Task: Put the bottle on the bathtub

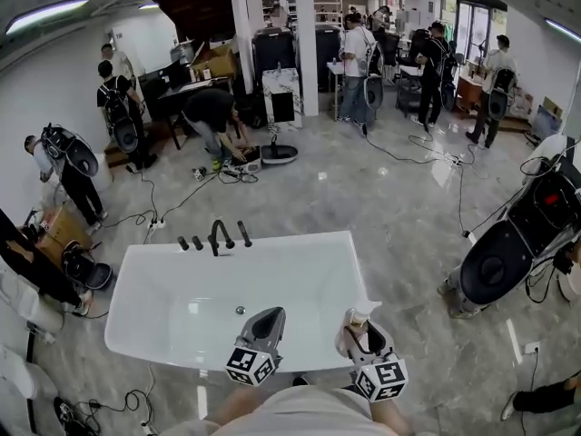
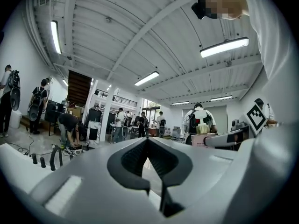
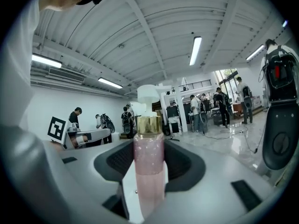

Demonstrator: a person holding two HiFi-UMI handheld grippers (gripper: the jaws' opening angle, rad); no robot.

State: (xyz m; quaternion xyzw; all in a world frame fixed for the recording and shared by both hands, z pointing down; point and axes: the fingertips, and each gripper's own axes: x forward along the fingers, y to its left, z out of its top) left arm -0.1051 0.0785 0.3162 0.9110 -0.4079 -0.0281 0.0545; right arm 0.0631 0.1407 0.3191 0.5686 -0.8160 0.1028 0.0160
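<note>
While people mill about on the grey marble floor [image 1: 363, 189], a white tub [image 1: 145, 271] stands in the middle of it, its inside bare, with a dark faucet [image 1: 218, 236] on the far rim. Both grippers hover at the near rim, well apart from the faucet. The left gripper [image 1: 269, 316] points into the basin; its jaws are pressed together with nothing between them. The right gripper [image 1: 359, 327] sits by the tub's near right corner, jaws clamped on the sides of a pink bottle [image 3: 148, 157]. The bottle stands upright in that grip, gold collar and white pump head on top. Whether it touches the rim I cannot tell.
</note>
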